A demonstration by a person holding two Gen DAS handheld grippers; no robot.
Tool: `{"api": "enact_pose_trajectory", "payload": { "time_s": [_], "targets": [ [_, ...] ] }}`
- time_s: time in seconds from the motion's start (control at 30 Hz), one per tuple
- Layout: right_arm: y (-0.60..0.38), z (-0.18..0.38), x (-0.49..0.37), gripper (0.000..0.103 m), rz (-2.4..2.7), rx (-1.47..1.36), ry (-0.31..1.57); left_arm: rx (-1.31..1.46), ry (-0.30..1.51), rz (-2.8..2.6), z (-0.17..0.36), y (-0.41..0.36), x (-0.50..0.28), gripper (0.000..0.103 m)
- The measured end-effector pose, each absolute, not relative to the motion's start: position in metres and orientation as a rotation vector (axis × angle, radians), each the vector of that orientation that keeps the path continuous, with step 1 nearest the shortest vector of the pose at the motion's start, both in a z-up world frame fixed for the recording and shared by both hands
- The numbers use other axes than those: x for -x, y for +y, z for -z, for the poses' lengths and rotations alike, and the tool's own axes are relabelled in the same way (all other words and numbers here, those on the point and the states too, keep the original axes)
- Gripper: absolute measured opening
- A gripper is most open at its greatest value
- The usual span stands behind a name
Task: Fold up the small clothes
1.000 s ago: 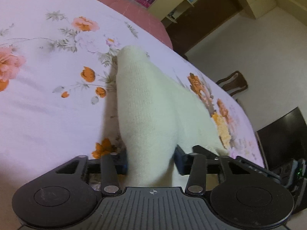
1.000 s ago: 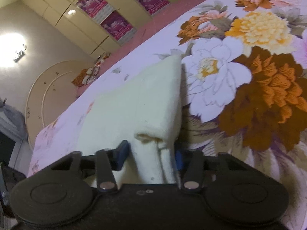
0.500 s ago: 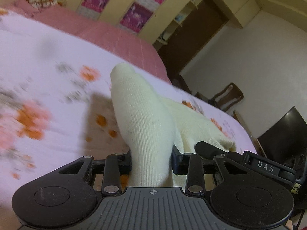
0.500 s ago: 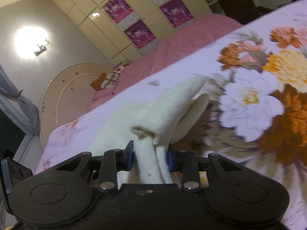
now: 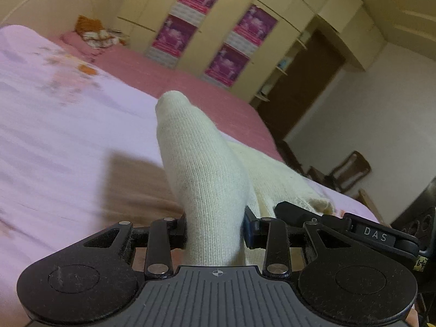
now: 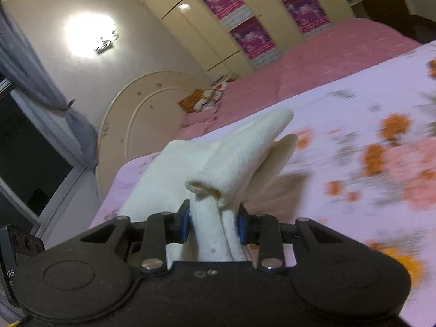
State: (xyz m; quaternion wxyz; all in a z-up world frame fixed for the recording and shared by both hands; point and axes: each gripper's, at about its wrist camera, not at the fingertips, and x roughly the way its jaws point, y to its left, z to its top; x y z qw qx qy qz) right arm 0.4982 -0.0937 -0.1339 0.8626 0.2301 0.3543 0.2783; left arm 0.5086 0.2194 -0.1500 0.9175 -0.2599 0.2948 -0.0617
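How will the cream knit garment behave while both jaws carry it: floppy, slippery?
Likely floppy: the cream knit garment bunches into soft folds where the left gripper and right gripper pinch it. Probably light, since its free end stands up instead of sagging. Slip looks unlikely; the fuzzy knit should grip the pads.

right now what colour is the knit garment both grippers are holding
Cream white, plain knit garment, no pattern; clearest in the left wrist view.

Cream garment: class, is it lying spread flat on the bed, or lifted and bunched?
Lifted and bunched. The left hand-held gripper and right hand-held gripper each pinch the cream garment, raised above the bedsheet.
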Motion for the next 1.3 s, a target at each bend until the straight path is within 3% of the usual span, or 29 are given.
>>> {"api": "enact_pose_trajectory", "payload": {
  "time_s": [0.3, 0.6, 0.73, 0.87, 1.1, 1.3],
  "targets": [
    [-0.003, 0.161, -0.51, 0.031, -0.613, -0.459, 0.806, 0.545, 0.632, 0.07, 0.191, 0.308, -0.508, 0.035],
    [0.013, 0.19, -0.501, 0.031, -0.582, -0.42, 0.853, 0.552, 0.674, 0.087, 0.24, 0.328, -0.511, 0.036],
    [0.01, 0.197, -0.501, 0.032, -0.541, -0.428, 0.865, 0.565, 0.689, 0.093, 0.246, 0.332, -0.511, 0.044],
    [0.006, 0.205, -0.503, 0.039, -0.479, -0.468, 0.889, 0.54, 0.687, 0.058, 0.241, 0.334, -0.506, 0.053],
    [-0.007, 0.193, -0.482, 0.058, -0.48, -0.501, 0.906, 0.556, 0.727, 0.029, 0.234, 0.338, -0.469, 0.054],
    [-0.006, 0.197, -0.451, 0.049, -0.485, -0.474, 0.954, 0.562, 0.753, 0.031, 0.245, 0.334, -0.439, 0.054]
  ]
}}
